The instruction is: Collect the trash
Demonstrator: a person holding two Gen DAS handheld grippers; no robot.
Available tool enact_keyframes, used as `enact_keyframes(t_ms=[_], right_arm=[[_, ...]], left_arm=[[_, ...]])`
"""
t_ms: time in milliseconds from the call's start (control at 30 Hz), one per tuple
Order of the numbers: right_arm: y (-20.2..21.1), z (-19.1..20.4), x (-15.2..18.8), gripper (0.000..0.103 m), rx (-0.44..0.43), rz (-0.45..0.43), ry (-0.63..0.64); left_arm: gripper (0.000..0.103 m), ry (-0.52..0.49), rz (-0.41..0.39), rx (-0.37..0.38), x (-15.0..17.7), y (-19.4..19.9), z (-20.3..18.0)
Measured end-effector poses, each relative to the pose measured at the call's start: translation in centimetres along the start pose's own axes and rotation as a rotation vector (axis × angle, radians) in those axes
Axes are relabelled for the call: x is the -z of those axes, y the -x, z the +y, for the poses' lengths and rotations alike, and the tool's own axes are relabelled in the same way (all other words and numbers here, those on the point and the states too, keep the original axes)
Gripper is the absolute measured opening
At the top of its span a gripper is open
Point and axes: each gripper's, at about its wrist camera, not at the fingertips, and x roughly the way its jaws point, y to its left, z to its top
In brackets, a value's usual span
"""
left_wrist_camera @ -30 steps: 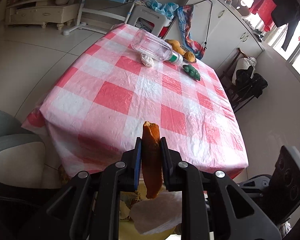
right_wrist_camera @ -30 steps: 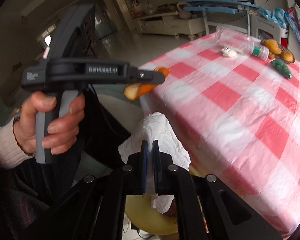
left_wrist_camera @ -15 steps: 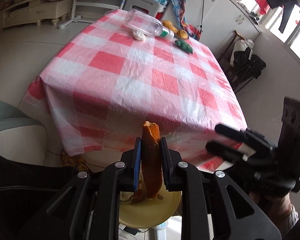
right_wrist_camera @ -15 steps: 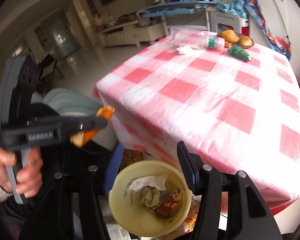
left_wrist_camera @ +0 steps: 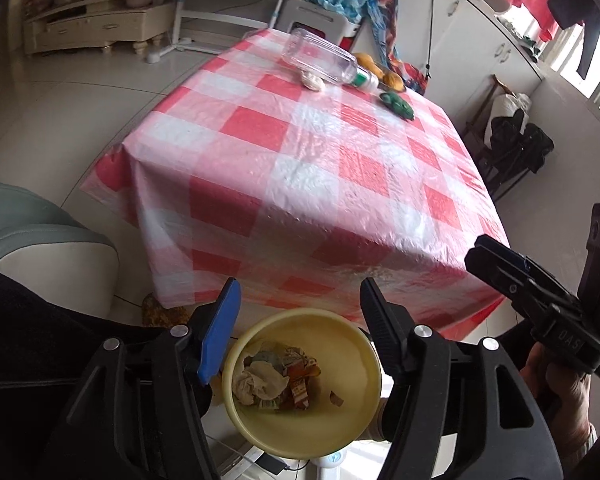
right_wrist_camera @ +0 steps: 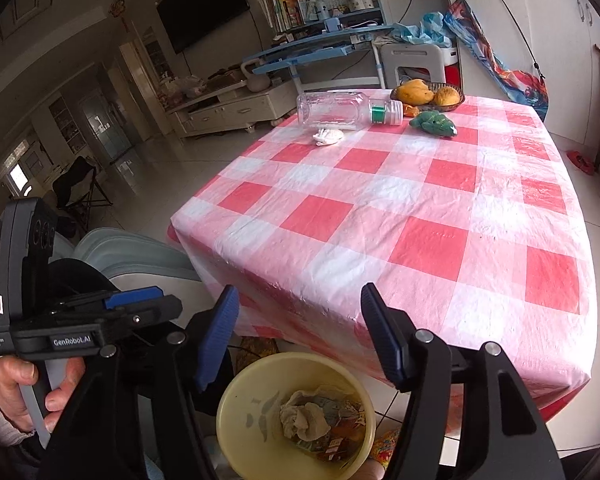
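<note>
Nearest in the left wrist view, the left claw (left_wrist_camera: pixel 300 312) has its jaws spread, just opened, with nothing between them. It hangs over a yellow bin (left_wrist_camera: pixel 364 364) at 6 o'clock in that view, below the near edge of the bench (left_wrist_camera: pixel 300 168). Inside the bin lie crumpled tissue (left_wrist_camera: pixel 260 378), scraps of printed wrapper (left_wrist_camera: pixel 298 390) and other bits too small to name.

The right claw (right_wrist_camera: pixel 298 308) also stands with its jaws spread, having just opened further, and it grips nothing. In its own view the same bin sits at 6 o'clock between the fingers. In the left wrist view this claw shows at 3 o'clock, held in a hand (left_wrist_camera: pixel 560 380) beside the bench corner. In the right wrist view the left claw shows at 8 o'clock, with its holder's fingers wrapped round the handle.

A pale grey seat (left_wrist_camera: pixel 40 248) stands at 9 o'clock in the left view, beside the bench's near left corner.

The bench wears a red and white checked cloth, bare across its near and middle parts. At the far end, about 12 o'clock, a small white wad (right_wrist_camera: pixel 329 136) lies just in front of a clear plastic bottle (right_wrist_camera: pixel 336 110) resting on its side, its white cap with a green band pointing right. To the right of the cap lies a green crumpled thing (right_wrist_camera: pixel 434 123). Behind it a shallow basket (right_wrist_camera: pixel 456 102) holds yellow-orange fruit (right_wrist_camera: pixel 414 92).
</note>
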Motion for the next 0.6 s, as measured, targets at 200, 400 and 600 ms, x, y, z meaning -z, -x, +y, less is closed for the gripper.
enact_keyframes(t_ms=[200, 400, 600], right_arm=[[-0.2, 0.4, 0.3, 0.067, 0.019, 0.002, 0.029], [-0.3, 0.5, 0.3, 0.068, 0.021, 0.003, 0.032], [-0.3, 0.4, 0.4, 0.068, 0.022, 0.005, 0.033]], left_arm=[[0.066, 0.004, -0.063, -0.034, -0.3, 0.7, 0.1], [0.071, 0.016, -0.095, -0.051, -0.5, 1.1, 0.3], [0.073, 0.021, -0.099, -0.058, -0.6, 1.0, 0.5]])
